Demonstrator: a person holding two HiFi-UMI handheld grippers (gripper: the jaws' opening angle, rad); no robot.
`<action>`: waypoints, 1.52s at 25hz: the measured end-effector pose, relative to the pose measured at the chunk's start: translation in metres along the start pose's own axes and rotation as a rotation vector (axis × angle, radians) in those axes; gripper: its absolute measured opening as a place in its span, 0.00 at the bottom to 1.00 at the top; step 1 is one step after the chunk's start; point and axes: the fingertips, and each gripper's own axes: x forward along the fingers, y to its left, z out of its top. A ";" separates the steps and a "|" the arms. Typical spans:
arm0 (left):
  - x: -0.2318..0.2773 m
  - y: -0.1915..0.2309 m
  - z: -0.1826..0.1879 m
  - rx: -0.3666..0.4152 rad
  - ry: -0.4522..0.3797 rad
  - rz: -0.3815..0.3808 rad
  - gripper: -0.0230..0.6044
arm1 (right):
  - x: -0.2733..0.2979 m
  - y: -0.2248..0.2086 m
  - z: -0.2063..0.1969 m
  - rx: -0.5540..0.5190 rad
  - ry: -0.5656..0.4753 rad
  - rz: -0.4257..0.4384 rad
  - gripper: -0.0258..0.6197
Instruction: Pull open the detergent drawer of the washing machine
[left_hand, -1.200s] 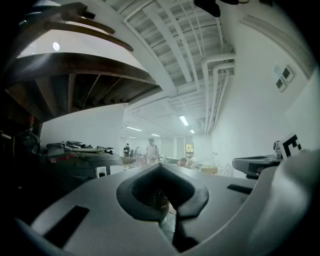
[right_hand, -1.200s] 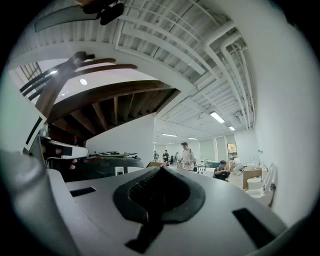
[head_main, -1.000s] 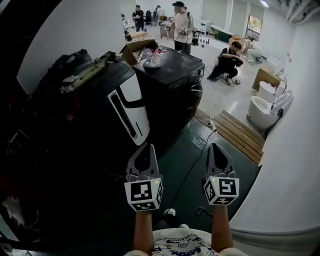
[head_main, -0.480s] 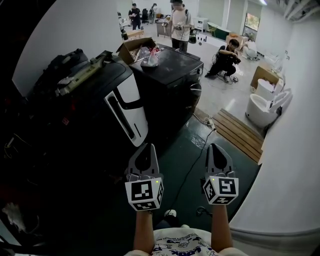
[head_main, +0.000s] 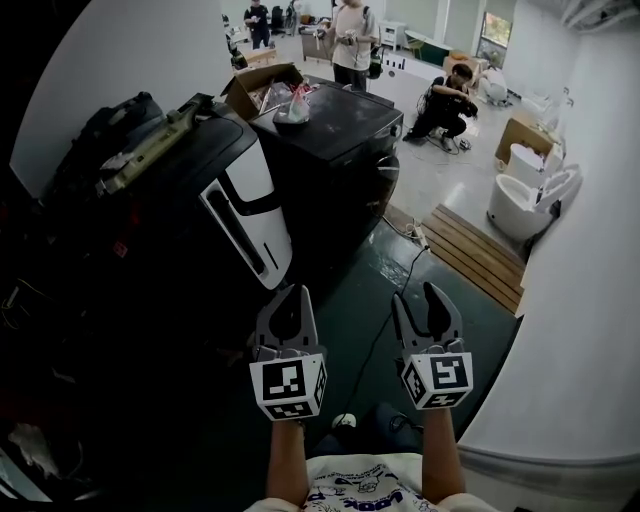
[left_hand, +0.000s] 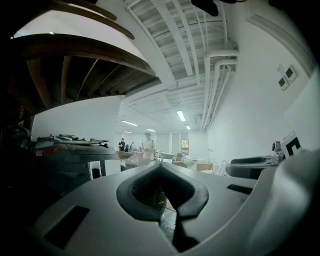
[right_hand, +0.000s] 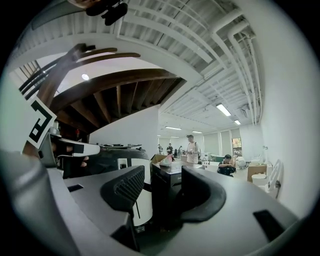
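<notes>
Left gripper (head_main: 288, 298): jaws clenched, tips together, nothing in them. Right gripper (head_main: 417, 303): jaws have just been opening, now spread wide, nothing between them.

Key relation: the nearer washing machine (head_main: 215, 190), dark with a white front panel (head_main: 262, 215), lies ahead and to the left of both grippers, well apart from them. The left gripper is on the nearer side. Both point level toward the machines.

Detergent drawer: can't pick it out for certain. The white panel has a long dark slot running along it, and the right gripper view shows a small dark square near the panel's top (right_hand: 122, 163). Either could belong to the drawer. Judgement: the open right gripper looks readied for the pull, but it has to close in and swing left first.

Around:
- A 2nd, black machine (head_main: 335, 130) stands just behind, with a cardboard box (head_main: 258, 88) on top.
- A bag (head_main: 115, 125) and clutter sit on the nearer machine.
- A cable (head_main: 398, 290) runs across the dark floor between the grippers and the machines, a trip risk only.
- Wooden slats (head_main: 480, 262) lie to the right, with people well behind.

Nothing blocks the approach.
</notes>
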 end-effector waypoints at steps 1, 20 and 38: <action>0.003 0.000 -0.002 0.000 0.005 -0.002 0.06 | 0.002 -0.001 -0.001 0.003 0.003 -0.001 0.41; 0.160 -0.016 -0.008 0.000 0.023 0.041 0.06 | 0.131 -0.093 -0.010 -0.005 0.019 0.068 0.46; 0.377 -0.043 0.019 -0.009 0.002 0.195 0.06 | 0.325 -0.231 0.012 -0.006 0.000 0.230 0.46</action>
